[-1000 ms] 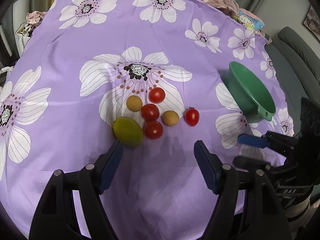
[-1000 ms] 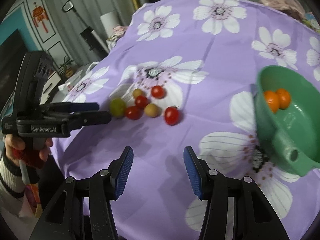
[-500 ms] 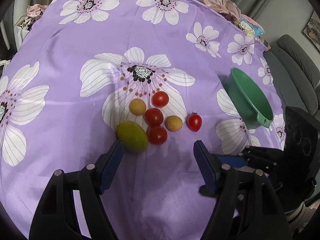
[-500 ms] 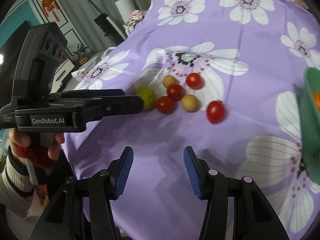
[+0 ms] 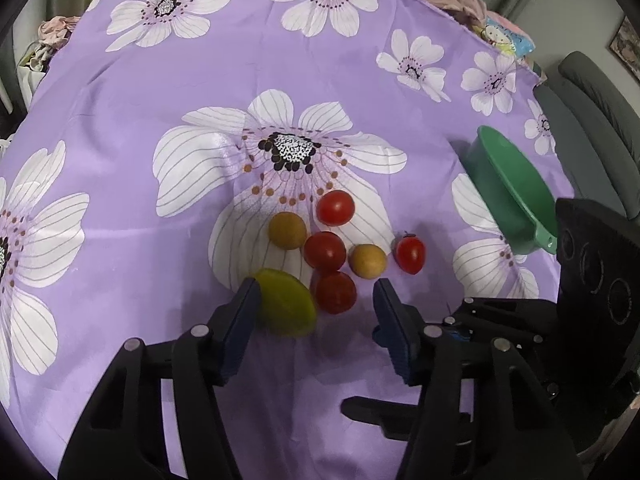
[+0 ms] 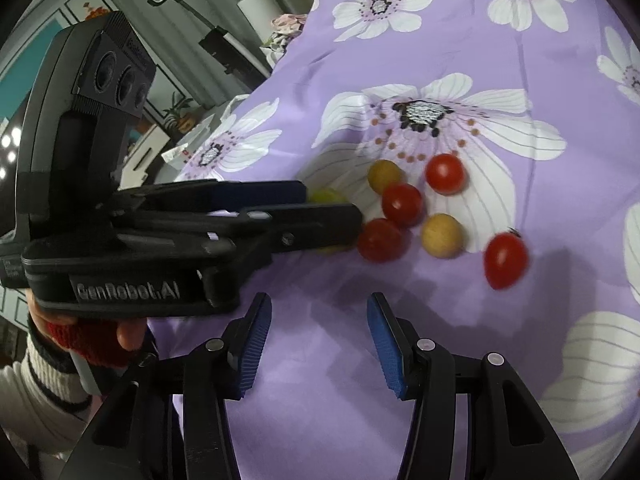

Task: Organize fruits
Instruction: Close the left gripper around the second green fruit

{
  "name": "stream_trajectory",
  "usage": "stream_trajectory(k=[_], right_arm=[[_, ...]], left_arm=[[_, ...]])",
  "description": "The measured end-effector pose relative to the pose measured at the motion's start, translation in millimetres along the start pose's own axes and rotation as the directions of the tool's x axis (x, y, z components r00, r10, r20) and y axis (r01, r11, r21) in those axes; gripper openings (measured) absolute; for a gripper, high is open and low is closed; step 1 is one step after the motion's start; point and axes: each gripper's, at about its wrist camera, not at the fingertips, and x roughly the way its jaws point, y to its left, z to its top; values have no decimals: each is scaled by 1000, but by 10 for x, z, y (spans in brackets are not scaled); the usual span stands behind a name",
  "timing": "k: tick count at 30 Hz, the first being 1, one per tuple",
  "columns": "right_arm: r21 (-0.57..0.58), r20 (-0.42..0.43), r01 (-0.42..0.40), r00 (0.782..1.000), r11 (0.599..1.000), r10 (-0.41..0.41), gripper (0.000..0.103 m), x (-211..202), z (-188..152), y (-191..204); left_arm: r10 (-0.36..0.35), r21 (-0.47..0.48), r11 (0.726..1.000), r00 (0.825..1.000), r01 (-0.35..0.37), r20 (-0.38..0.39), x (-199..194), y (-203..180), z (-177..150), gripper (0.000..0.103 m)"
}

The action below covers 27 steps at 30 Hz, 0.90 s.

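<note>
Fruits lie in a cluster on the purple flowered cloth: a green mango (image 5: 285,305), several red cherry tomatoes such as the near one (image 5: 335,293) and an apart one (image 5: 409,255), and two tan round fruits (image 5: 287,230) (image 5: 367,261). My left gripper (image 5: 316,300) is open, its fingers on either side of the mango and the near tomato, just above the cloth. It also shows in the right wrist view (image 6: 320,216), partly hiding the mango (image 6: 328,196). My right gripper (image 6: 318,320) is open and empty, short of the cluster.
A green bowl (image 5: 516,196) with a handle stands at the right of the cloth. A grey sofa (image 5: 600,120) lies beyond the right table edge. Clutter and furniture stand past the left edge in the right wrist view.
My left gripper has moved forward onto the cluster until its fingers flank the mango. My right gripper has swung left, so the green bowl has left its view.
</note>
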Motion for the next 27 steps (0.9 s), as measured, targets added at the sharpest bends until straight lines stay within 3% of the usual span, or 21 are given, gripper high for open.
stream_trajectory(k=[10,18,27], right_arm=[[8,-24,17,1000,1000,-17,53,231,225,0],[19,-42,40,998,999,-39,53,341,321,-70],[19,-46,29,999,999,-28,51,337,338,-82]], left_arm=[[-12,-18,1000,998,11,-58,122,41,97,57],[-14,-35,999,994,10,-112,222,100,152,33],[-23,-16,1000,990,21,-139,247,114,123,31]])
